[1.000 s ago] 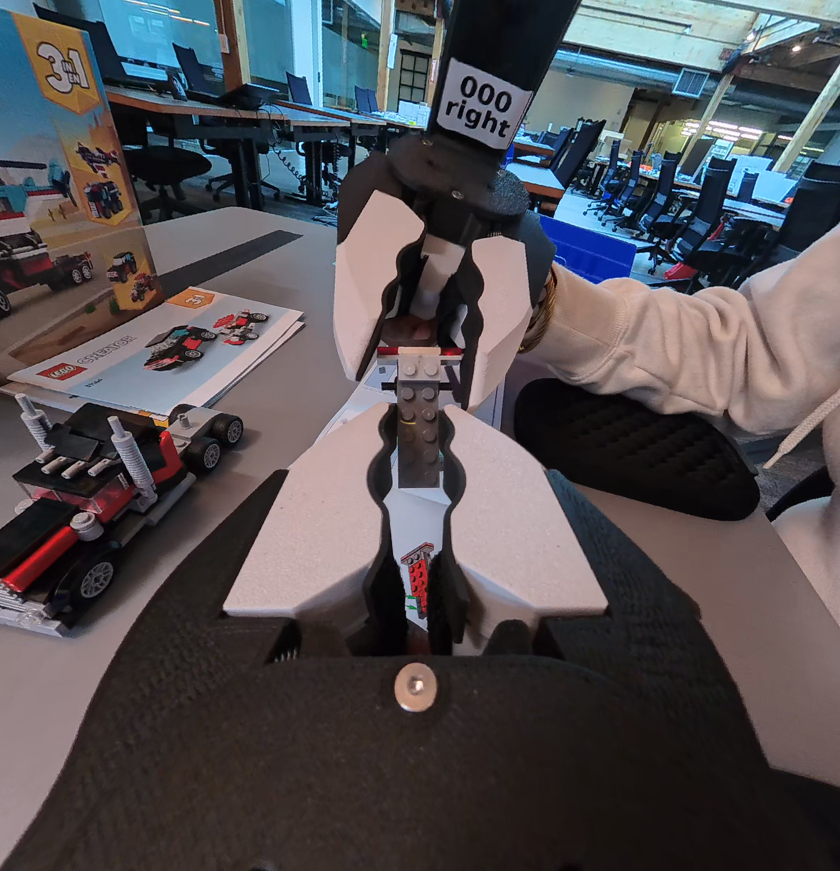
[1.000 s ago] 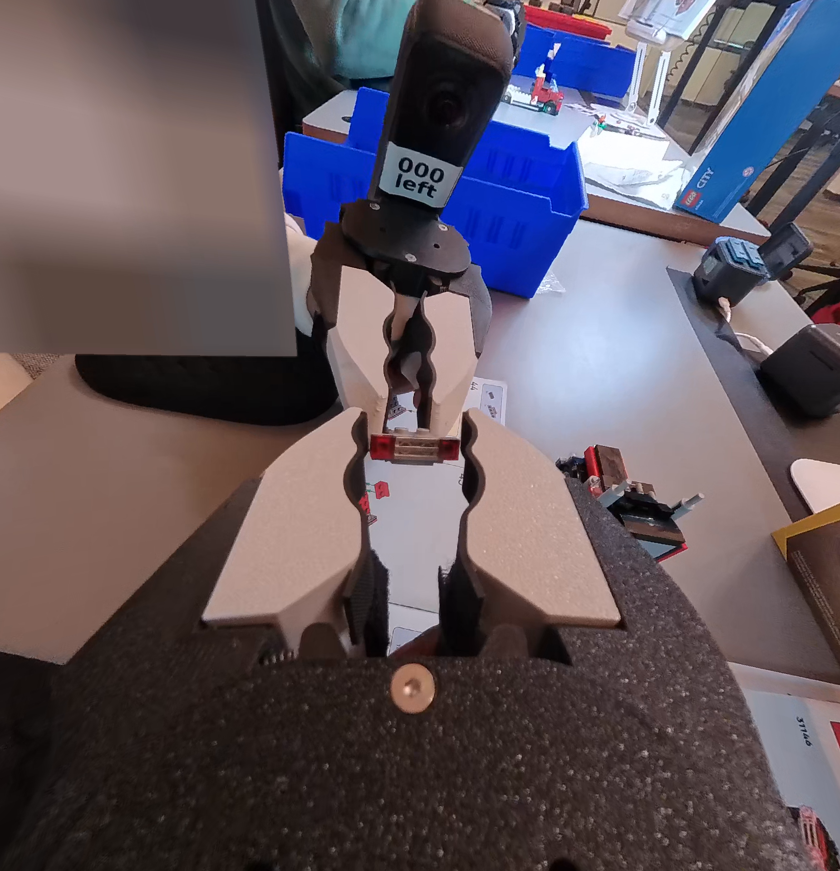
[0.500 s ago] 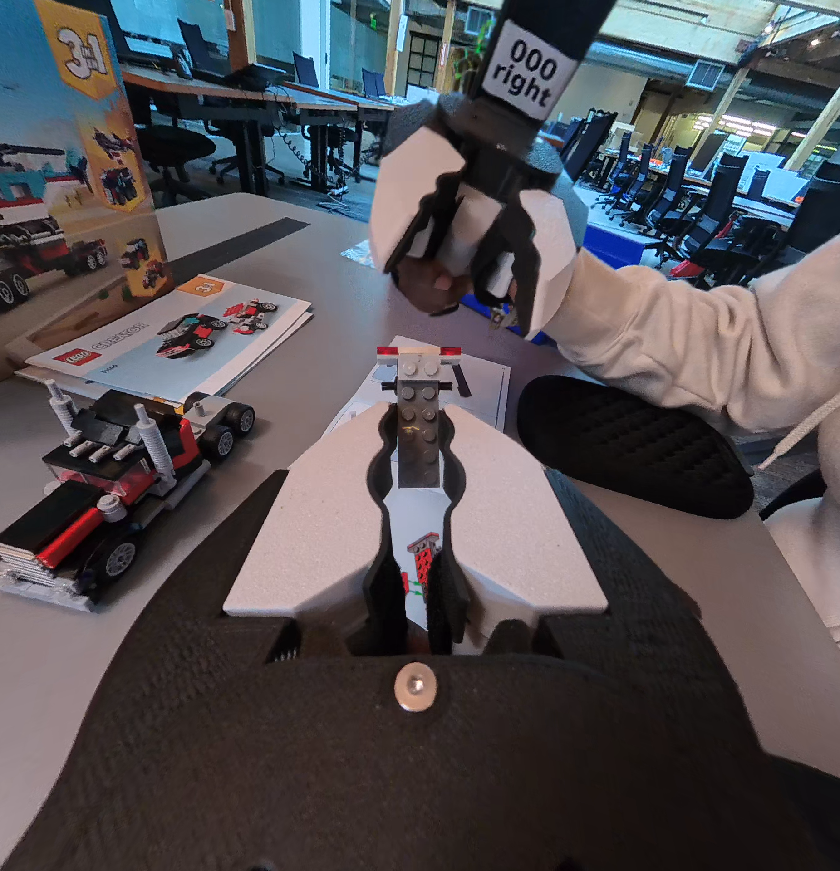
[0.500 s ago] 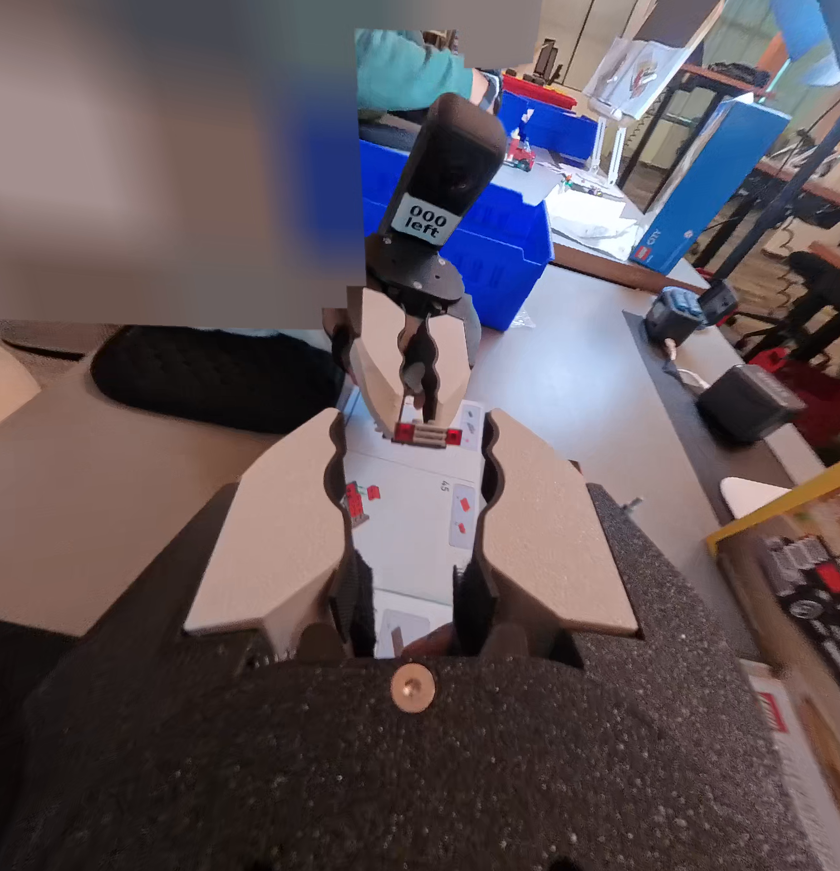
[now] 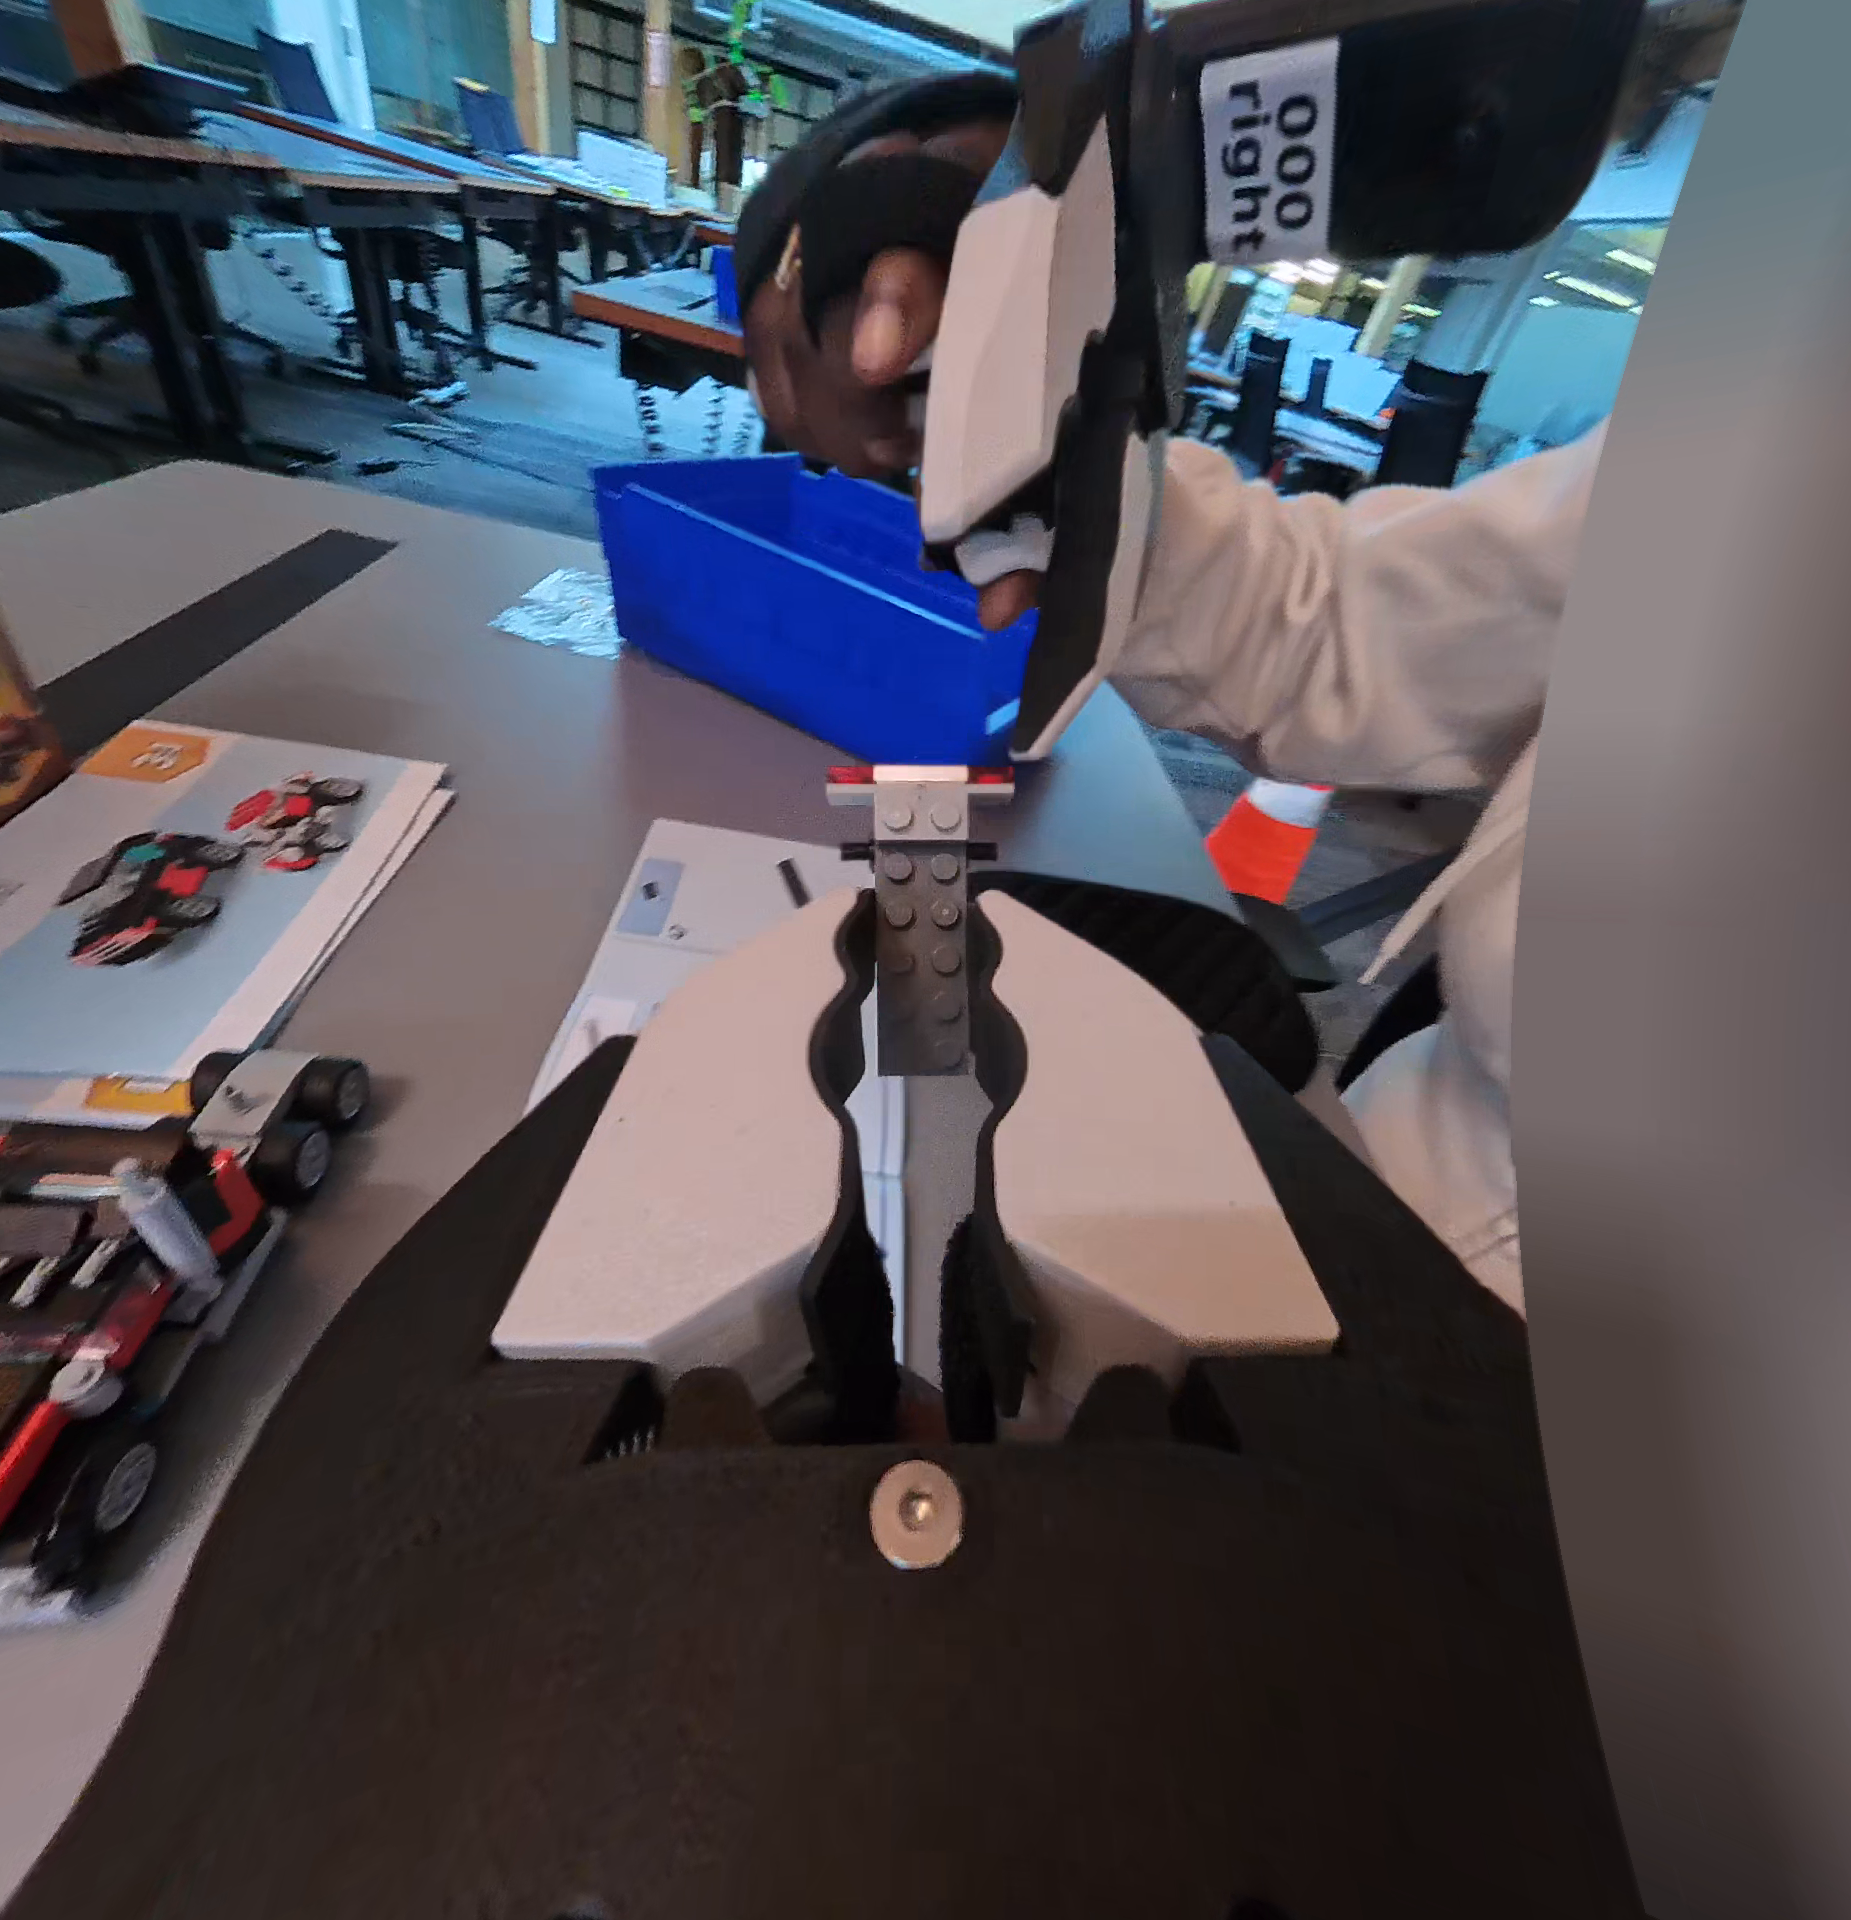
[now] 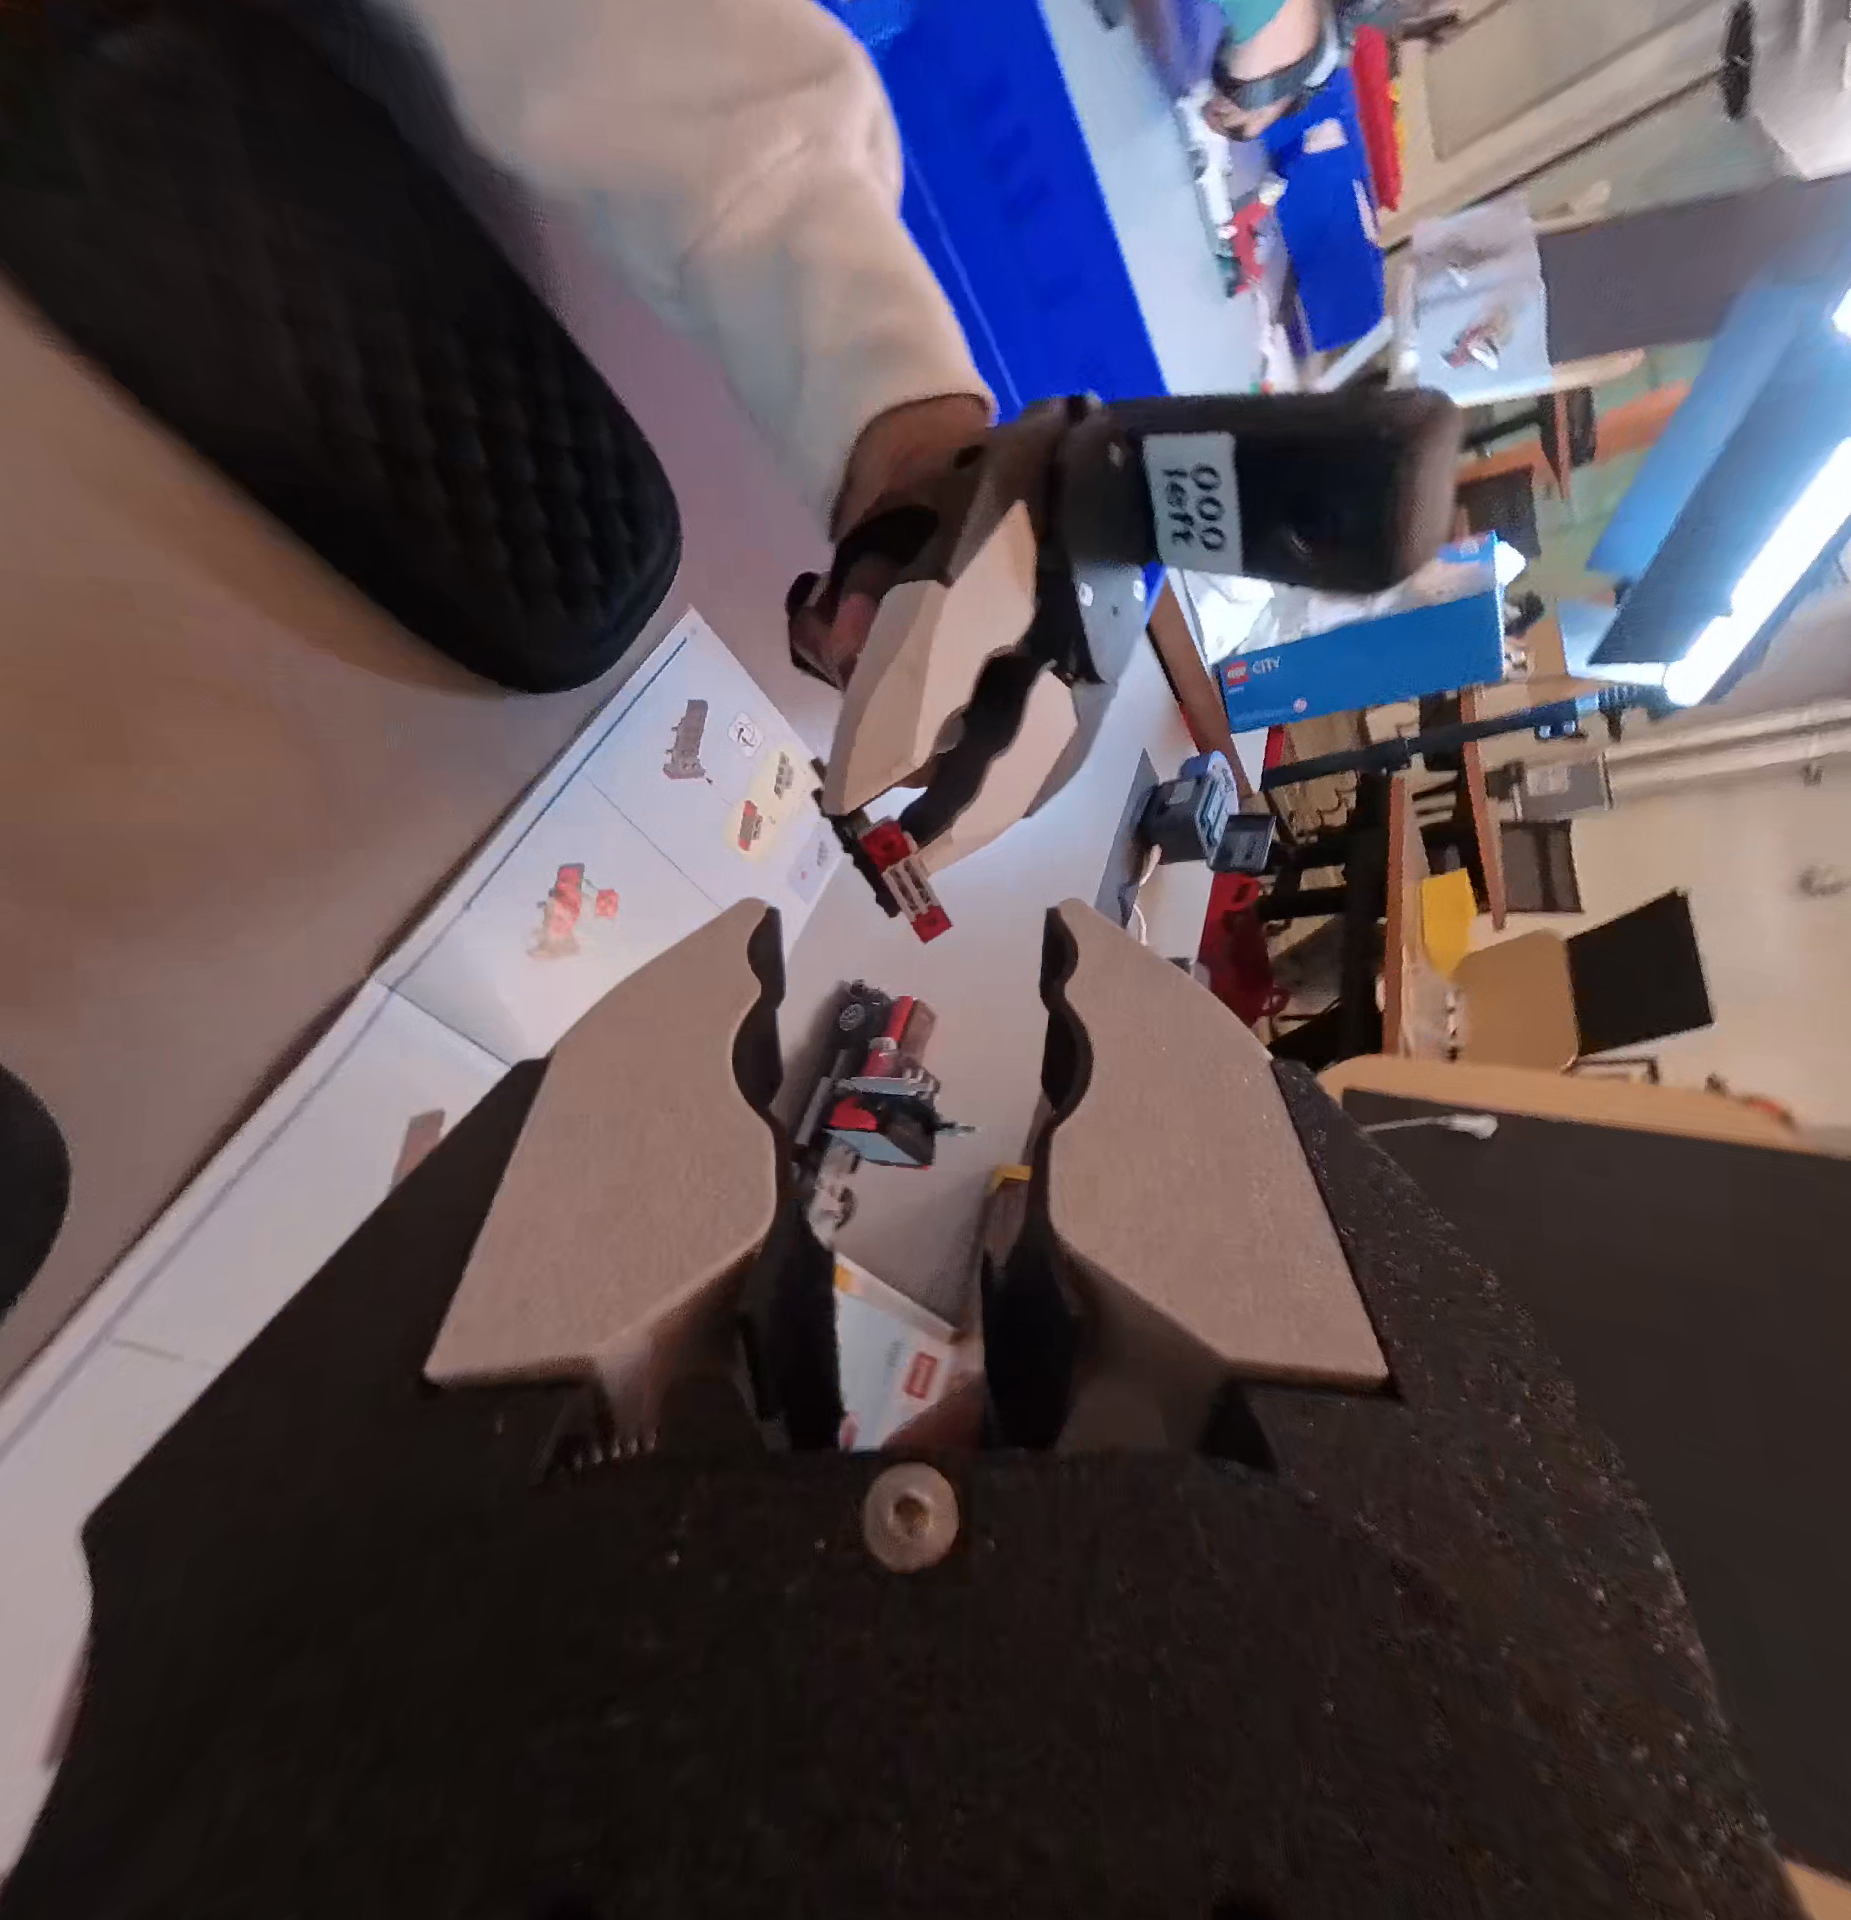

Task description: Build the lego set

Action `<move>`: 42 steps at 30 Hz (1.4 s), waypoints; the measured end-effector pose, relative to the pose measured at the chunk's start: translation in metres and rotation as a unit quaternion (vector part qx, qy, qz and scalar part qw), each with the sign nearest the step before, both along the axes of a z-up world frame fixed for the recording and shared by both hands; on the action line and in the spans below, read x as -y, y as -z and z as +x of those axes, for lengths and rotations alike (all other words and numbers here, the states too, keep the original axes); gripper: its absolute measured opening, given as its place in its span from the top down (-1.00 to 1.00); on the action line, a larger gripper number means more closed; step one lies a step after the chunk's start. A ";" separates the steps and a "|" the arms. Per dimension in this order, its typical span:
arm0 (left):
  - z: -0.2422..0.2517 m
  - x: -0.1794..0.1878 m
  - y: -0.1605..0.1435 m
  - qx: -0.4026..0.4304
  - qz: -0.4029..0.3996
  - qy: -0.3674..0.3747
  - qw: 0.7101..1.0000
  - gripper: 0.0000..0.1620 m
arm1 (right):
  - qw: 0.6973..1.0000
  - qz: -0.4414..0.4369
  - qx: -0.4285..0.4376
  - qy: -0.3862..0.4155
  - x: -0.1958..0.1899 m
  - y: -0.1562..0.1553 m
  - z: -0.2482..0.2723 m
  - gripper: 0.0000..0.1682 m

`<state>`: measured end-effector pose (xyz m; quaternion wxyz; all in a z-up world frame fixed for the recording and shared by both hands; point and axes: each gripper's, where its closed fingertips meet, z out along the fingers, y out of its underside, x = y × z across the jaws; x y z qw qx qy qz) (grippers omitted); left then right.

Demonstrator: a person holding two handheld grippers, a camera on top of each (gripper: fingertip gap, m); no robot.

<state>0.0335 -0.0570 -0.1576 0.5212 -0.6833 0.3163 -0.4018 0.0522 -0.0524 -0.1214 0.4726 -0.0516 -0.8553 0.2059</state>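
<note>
Left gripper (image 5: 921,925) clamping a studded grey plate assembly with red-tipped crossbar (image 5: 921,914); right gripper (image 6: 905,940) hanging wide, empty; blue plastic bin (image 5: 796,603) sitting behind.

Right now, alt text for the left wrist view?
The left gripper is shut on a grey Lego plate assembly with a red-tipped crossbar, held above an open instruction booklet. The right gripper hangs above it, turned sideways, before a blue bin; a built Lego truck sits at left.
</note>
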 end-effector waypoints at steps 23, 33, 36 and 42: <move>0.030 0.034 -0.042 0.004 0.023 0.134 0.991 0.80 | 0.976 0.172 0.062 -0.117 0.040 -0.012 0.006 0.84; 0.029 0.031 -0.060 0.116 0.007 0.153 0.981 0.80 | 0.987 0.131 0.010 -0.094 0.037 -0.030 0.006 0.86; 0.030 0.029 -0.064 0.138 -0.001 0.150 0.979 0.80 | 0.988 0.125 0.003 -0.088 0.035 -0.033 0.007 0.86; 0.031 0.017 -0.069 0.145 -0.020 0.129 0.981 0.77 | 0.995 0.081 0.019 -0.062 0.022 -0.032 0.008 0.87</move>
